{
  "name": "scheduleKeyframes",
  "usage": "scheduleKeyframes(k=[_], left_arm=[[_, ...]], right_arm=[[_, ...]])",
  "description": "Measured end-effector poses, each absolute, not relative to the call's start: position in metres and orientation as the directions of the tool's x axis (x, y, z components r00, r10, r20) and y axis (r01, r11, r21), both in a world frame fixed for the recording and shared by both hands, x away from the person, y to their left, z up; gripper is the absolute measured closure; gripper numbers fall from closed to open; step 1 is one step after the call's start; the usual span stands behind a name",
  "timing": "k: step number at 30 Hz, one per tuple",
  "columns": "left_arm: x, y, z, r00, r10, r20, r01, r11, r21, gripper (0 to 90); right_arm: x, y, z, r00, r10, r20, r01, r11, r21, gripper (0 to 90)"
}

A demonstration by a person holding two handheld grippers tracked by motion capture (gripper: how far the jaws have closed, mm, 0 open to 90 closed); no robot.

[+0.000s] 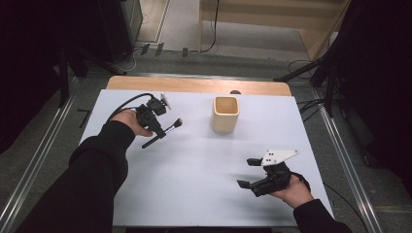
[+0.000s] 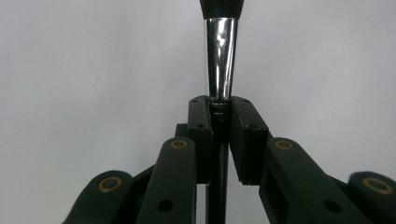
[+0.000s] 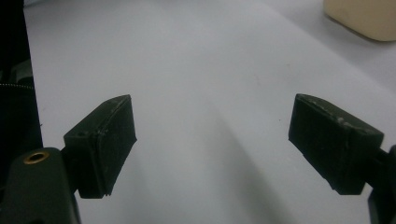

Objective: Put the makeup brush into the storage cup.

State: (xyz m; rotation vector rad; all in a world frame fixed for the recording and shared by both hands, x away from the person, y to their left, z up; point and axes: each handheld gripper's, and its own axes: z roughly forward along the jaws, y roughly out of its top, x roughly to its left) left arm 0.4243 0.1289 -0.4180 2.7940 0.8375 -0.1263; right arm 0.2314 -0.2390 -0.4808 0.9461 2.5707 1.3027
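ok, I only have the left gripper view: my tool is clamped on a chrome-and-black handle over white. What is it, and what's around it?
Observer: It's a makeup brush, black handle, bristle head pointing toward the cup. The left tool holds it mid-handle, above the white table.
Operator: What cup?
Observer: A beige square cup, upright and open-topped, stands to the right of the brush near the table's far edge.
Operator: And the right tool?
Observer: The right tool is at the near right of the table, jaws wide apart, nothing between them.
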Motion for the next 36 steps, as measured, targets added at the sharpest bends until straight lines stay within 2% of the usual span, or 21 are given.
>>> scheduleKeyframes(k=[11, 17, 24, 36], left_arm=[[0.403, 0.133, -0.411, 0.831, 0.512, -0.218, 0.556, -0.782, 0.282, 80.6], [0.394, 0.135, -0.415, 0.826, 0.505, -0.249, 0.562, -0.765, 0.314, 80.6], [0.381, 0.137, -0.414, 0.821, 0.493, -0.287, 0.570, -0.729, 0.378, 80.6], [0.360, 0.144, -0.419, 0.805, 0.481, -0.347, 0.593, -0.661, 0.460, 80.6]], right_arm=[[0.231, -0.239, -0.480, -0.798, 0.574, 0.186, 0.482, 0.422, 0.768, 15.6], [0.233, -0.240, -0.479, -0.780, 0.581, 0.233, 0.507, 0.368, 0.779, 15.5], [0.233, -0.240, -0.476, -0.780, 0.561, 0.278, 0.531, 0.357, 0.769, 15.3], [0.228, -0.230, -0.469, -0.786, 0.544, 0.294, 0.516, 0.313, 0.797, 14.3]])
